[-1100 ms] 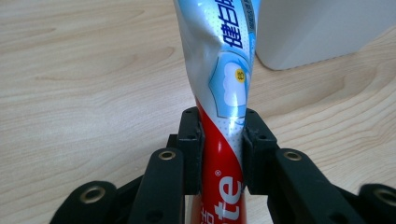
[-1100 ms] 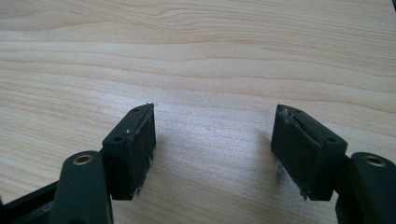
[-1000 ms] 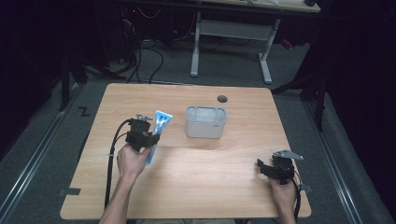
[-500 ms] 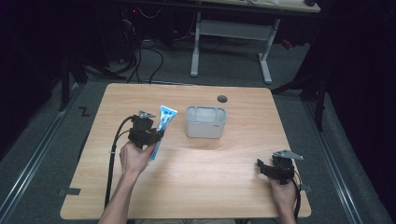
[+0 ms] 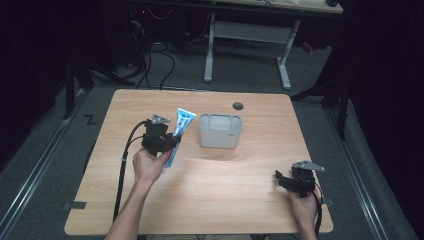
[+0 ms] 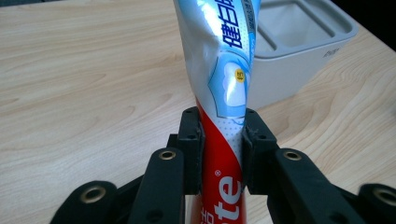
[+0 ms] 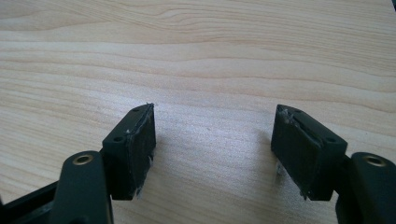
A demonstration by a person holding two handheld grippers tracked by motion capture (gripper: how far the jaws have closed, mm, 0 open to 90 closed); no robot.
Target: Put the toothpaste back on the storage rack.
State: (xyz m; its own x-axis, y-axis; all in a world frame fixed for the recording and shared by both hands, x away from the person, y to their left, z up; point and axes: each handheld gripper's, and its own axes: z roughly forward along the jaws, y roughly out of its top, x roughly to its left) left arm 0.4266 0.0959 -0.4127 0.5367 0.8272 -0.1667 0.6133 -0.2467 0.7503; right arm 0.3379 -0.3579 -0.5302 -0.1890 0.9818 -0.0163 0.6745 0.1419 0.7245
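One toothpaste tube (image 5: 181,129), one container (image 5: 220,131).

A lab or workshop: a bare light-wood table (image 5: 210,200) stands on grey carpet (image 5: 55,165) in a darkened room, black cables (image 5: 165,60) trailing under a white-legged metal workbench (image 5: 210,50).

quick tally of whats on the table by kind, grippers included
Red, white and blue toothpaste tube: 1
Pale grey plastic rectangular bin: 1
Black hand-held grippers: 2, the left gripper with its jaws clamped on the tube, the right gripper with its jaws apart
Total: 4
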